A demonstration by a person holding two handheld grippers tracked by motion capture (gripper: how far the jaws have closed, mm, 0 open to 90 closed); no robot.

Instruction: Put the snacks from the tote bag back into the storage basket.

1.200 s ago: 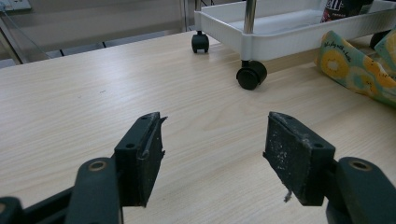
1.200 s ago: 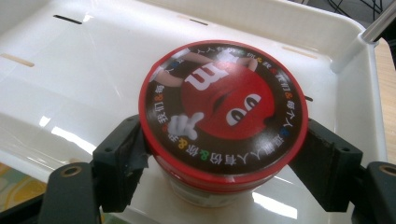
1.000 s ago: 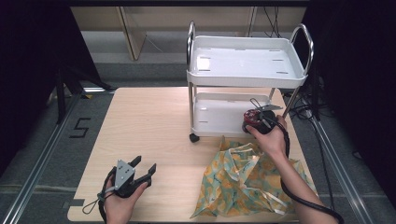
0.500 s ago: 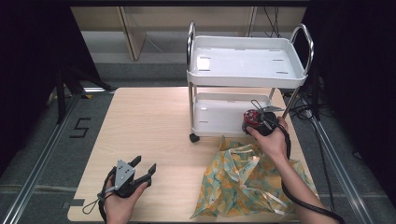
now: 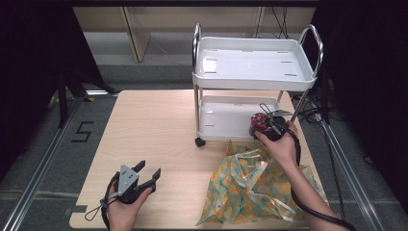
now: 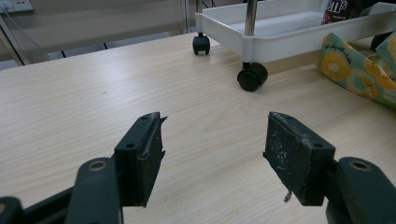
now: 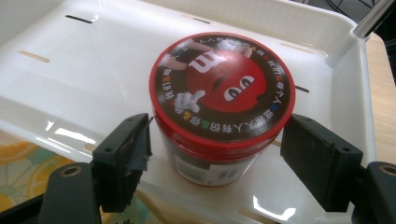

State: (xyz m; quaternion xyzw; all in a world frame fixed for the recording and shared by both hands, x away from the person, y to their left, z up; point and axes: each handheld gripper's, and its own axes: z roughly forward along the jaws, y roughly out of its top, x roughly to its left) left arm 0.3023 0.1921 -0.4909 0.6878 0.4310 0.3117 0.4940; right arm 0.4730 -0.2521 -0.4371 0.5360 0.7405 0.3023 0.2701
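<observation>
A jar with a red lid [image 7: 222, 88] stands upright at the right front of the white cart's lower tray [image 7: 70, 60]. My right gripper [image 7: 215, 140] has a jaw pressed against each side of it. From above, that jar [image 5: 260, 122] sits just ahead of the hand holding the right gripper [image 5: 270, 127]. My left gripper [image 5: 148, 171] rests low over the table's front left, jaws apart with nothing between them [image 6: 215, 144]. A yellow and green patterned cloth [image 5: 250, 187] lies crumpled on the table in front of the cart.
The two-tier white cart [image 5: 250, 82] stands on castors at the table's back right, its top tray bare. One castor [image 6: 252, 77] and the cloth's edge [image 6: 355, 70] lie ahead of the left gripper. Bare wood spans the table's left and middle [image 5: 154, 125].
The jar and right gripper have hardly shifted at the lower tray. The left gripper has stayed where it was.
</observation>
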